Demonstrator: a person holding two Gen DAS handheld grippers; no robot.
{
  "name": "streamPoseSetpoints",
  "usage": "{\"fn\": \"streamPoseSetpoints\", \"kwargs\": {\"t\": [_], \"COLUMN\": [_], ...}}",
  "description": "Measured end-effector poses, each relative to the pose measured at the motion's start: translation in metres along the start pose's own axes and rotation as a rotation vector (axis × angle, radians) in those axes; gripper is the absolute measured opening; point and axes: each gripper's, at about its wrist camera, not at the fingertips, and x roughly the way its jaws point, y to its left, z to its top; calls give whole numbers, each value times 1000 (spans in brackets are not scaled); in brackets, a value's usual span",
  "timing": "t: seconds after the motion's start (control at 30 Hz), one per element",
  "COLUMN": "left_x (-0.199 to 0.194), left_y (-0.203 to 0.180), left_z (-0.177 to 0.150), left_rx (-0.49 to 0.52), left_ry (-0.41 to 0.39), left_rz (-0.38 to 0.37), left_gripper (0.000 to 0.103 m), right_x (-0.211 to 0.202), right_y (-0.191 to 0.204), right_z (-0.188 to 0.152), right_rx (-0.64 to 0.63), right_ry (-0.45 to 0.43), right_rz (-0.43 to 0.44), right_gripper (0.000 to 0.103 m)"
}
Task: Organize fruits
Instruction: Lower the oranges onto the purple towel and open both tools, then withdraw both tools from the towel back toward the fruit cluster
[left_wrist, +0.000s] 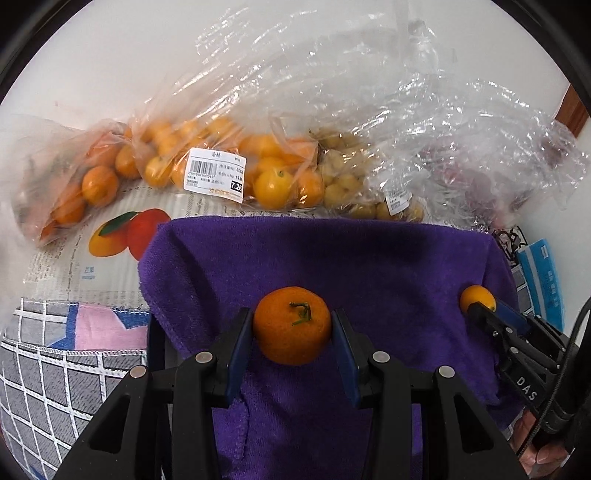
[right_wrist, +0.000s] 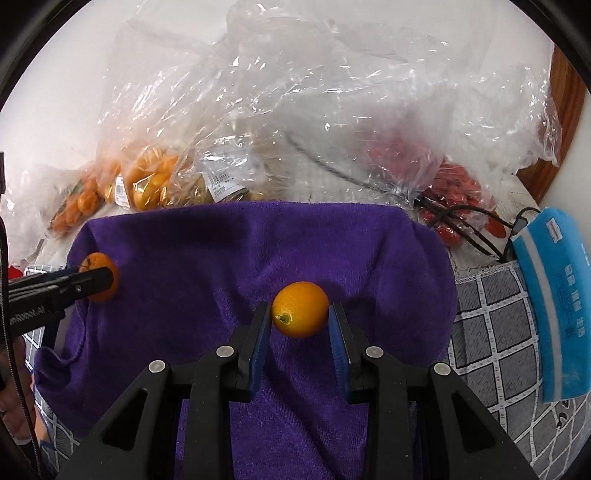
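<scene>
Left gripper (left_wrist: 292, 325) clamped on a mandarin (left_wrist: 291, 324) over a purple towel (left_wrist: 332, 258), right gripper (right_wrist: 300, 312) clamped on a kumquat (right_wrist: 300, 309) over the same towel, bagged fruit (left_wrist: 207, 162) lying behind in clear plastic.
</scene>
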Motion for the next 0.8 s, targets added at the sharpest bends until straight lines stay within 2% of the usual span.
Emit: {"fn": "streamPoseSetpoints", "kwargs": {"t": [0.17, 0.3, 0.33, 0.4, 0.47, 0.63, 0.8], "left_x": [4, 3, 0, -13, -29, -75, -121], "left_y": [-1, -2, -3, -5, -8, -13, -16], "left_z": [-2, -2, -1, -3, -5, -18, -40], "left_rx": [-3, 7, 8, 18, 27, 26, 29], "left_ry": [4, 20, 15, -13, -45, -110, -193], "left_rz": [-4, 3, 6, 9, 10, 3, 51], "left_gripper": [41, 42, 46, 52, 59, 59, 59], "right_x": [-2, -14, -18, -34, -49, -94, -143], "right_y": [1, 1, 0, -1, 0, 4, 11], "right_z": [-1, 2, 3, 3, 2, -10, -28], "right_rx": [-14, -5, -2, 5, 2, 13, 32], "right_ry": [-7, -27, -35, -63, -91, -156, -224], "right_rz": [-15, -19, -20, -20, -18, -34, -44], "right_gripper": [34, 51, 55, 68, 71, 76, 77]}}
